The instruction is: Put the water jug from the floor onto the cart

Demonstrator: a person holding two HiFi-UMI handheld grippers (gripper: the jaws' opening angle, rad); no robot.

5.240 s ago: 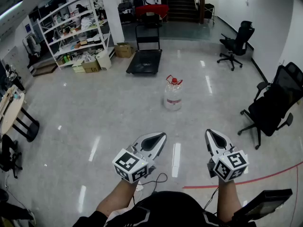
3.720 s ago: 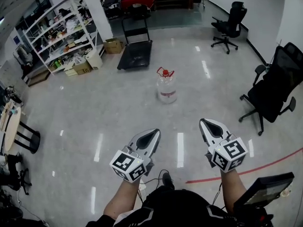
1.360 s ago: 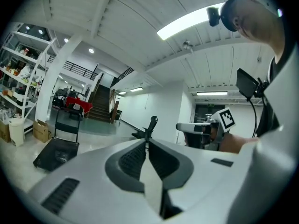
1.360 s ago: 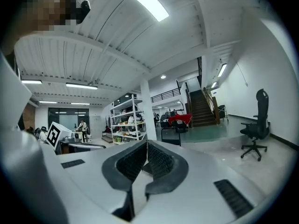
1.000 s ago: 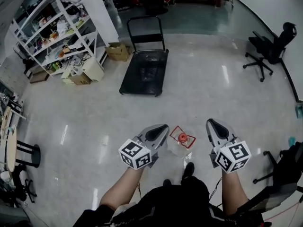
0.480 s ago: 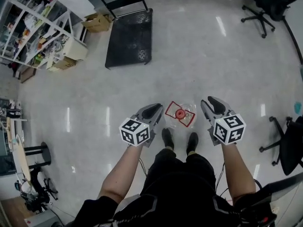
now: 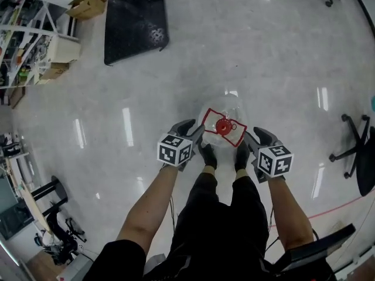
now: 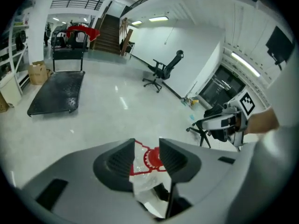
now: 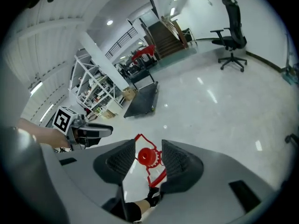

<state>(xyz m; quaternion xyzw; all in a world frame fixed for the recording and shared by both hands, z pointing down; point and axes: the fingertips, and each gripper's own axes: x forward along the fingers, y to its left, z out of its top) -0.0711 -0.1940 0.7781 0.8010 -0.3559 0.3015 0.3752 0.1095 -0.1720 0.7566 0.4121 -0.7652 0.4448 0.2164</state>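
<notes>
Clear red-capped water jug (image 7: 225, 107) upright on floor (image 7: 263, 51), black cart (image 7: 136, 22) well apart

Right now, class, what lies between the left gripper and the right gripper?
The water jug, red cap up, stands between left gripper and right gripper in the head view. Both grippers' jaws, empty, have just been opening.

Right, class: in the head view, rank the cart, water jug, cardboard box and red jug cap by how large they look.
1. cart, even cut off by the top edge
2. water jug, enlarged by its nearness to the camera
3. cardboard box
4. red cap
</notes>
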